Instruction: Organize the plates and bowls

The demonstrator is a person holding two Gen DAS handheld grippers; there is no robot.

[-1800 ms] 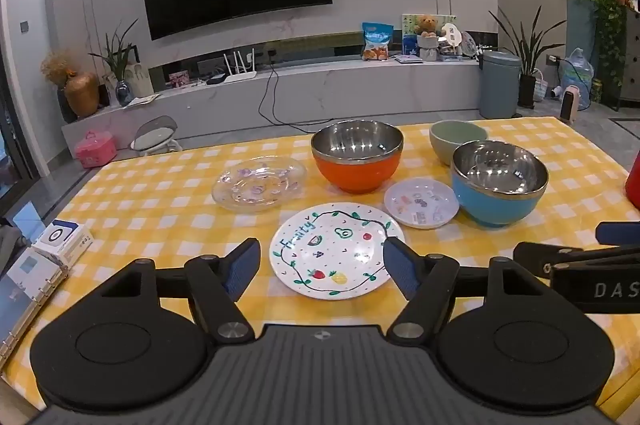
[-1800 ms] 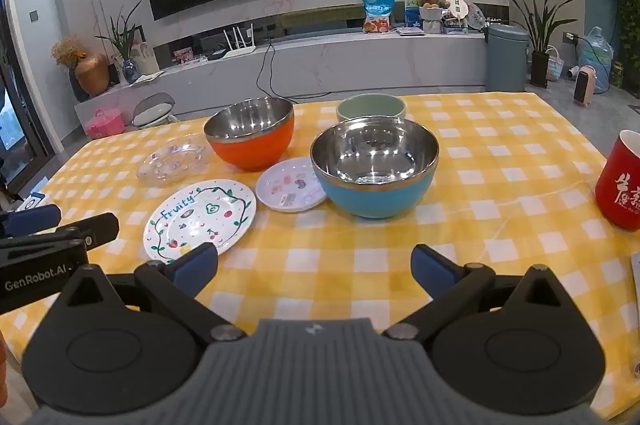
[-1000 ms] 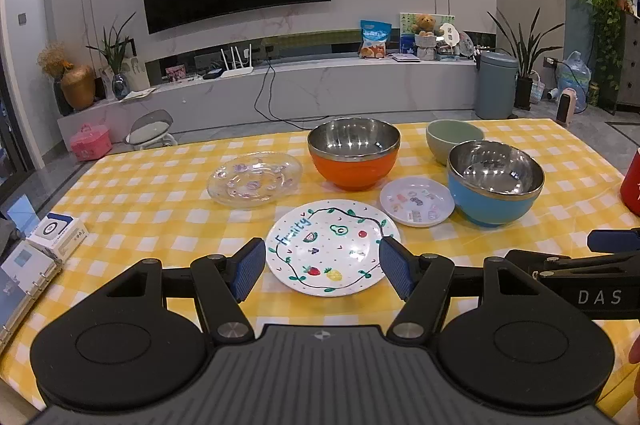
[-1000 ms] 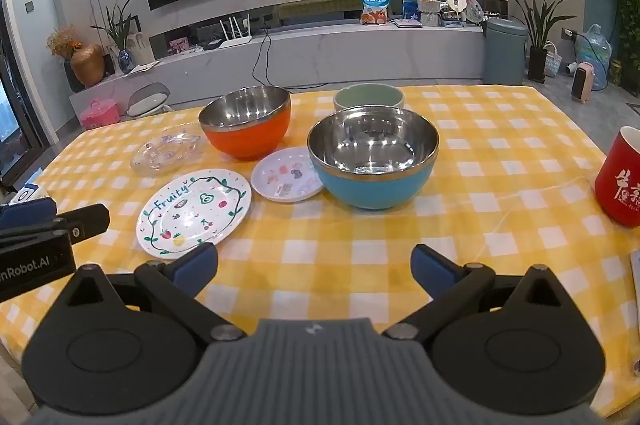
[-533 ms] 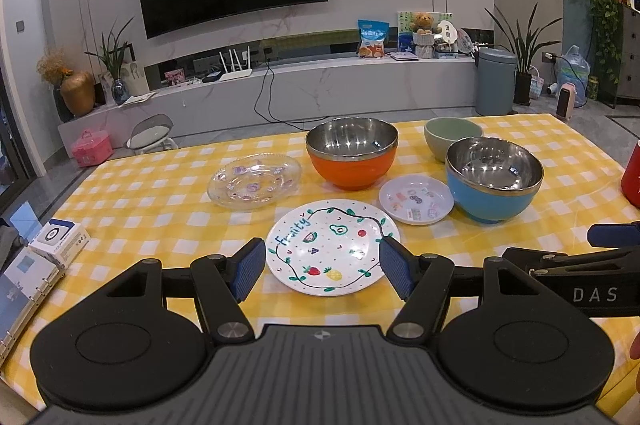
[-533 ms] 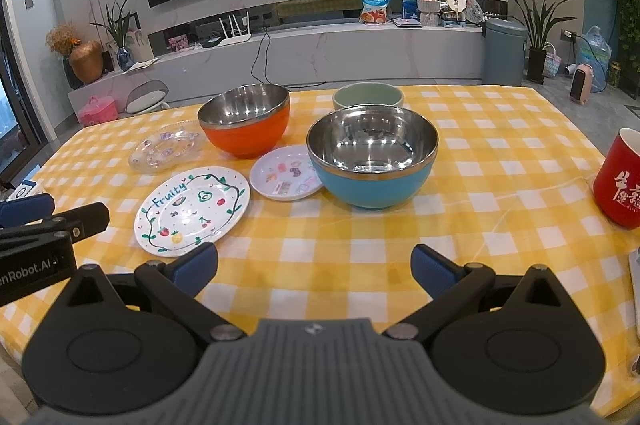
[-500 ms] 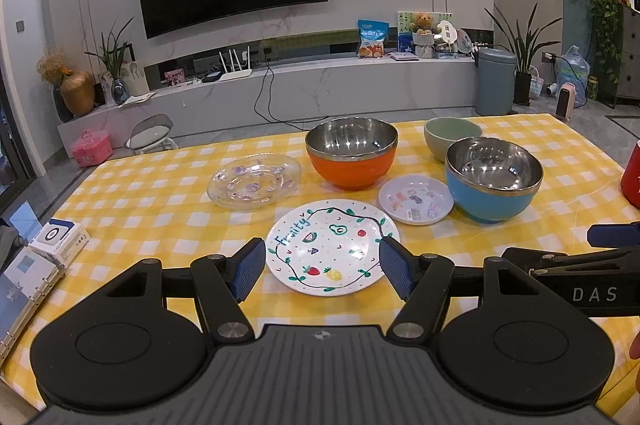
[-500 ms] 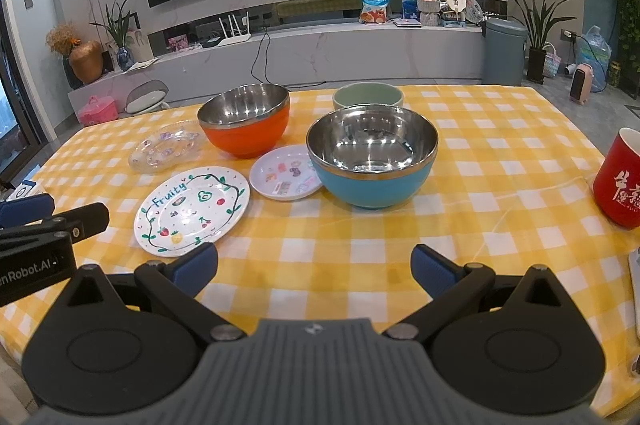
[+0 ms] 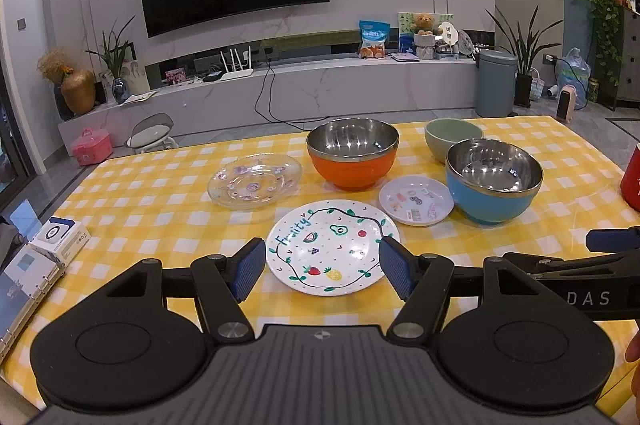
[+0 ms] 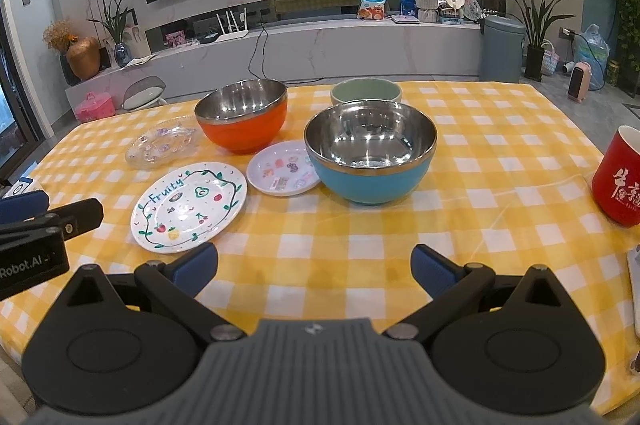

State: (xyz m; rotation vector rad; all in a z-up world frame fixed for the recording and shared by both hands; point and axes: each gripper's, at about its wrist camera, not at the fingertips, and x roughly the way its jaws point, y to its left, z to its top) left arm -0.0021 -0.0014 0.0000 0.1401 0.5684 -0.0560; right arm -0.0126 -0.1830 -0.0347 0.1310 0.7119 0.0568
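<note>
**Crockery laid out, nothing yet in hand**

Sorting has not begun, by the look of things. On the table (image 9: 132, 193), under its yellow checked cloth, three plates and three bowls lie singly, none stacked. The fruit-pattern plate (image 9: 333, 252) sits nearest, with the small sticker plate (image 9: 416, 200) just to its right and the clear glass plate (image 9: 255, 181) farther back on the left. Behind them stand the orange bowl (image 9: 353, 155), the blue bowl (image 9: 494, 181) and, at the back, the green bowl (image 9: 453, 139), partly hidden by the blue one in the right wrist view.

The left gripper (image 9: 322, 271) hovers low in front of the fruit-pattern plate, its jaws spread about as wide as the plate and clasping nothing. The right gripper (image 10: 314, 265) hangs over bare cloth short of the blue bowl, jaws spread wider and equally empty.

I judge this the approach step, with the fruit-pattern plate the likeliest first pick for the left side. The next move calls for pinching a flat plate by its rim, so the gripper would need to come in low and tilted. The sticker plate lies close to the blue bowl, leaving little room there. A red mug (image 10: 618, 177) at the right edge is best kept clear of.
</note>
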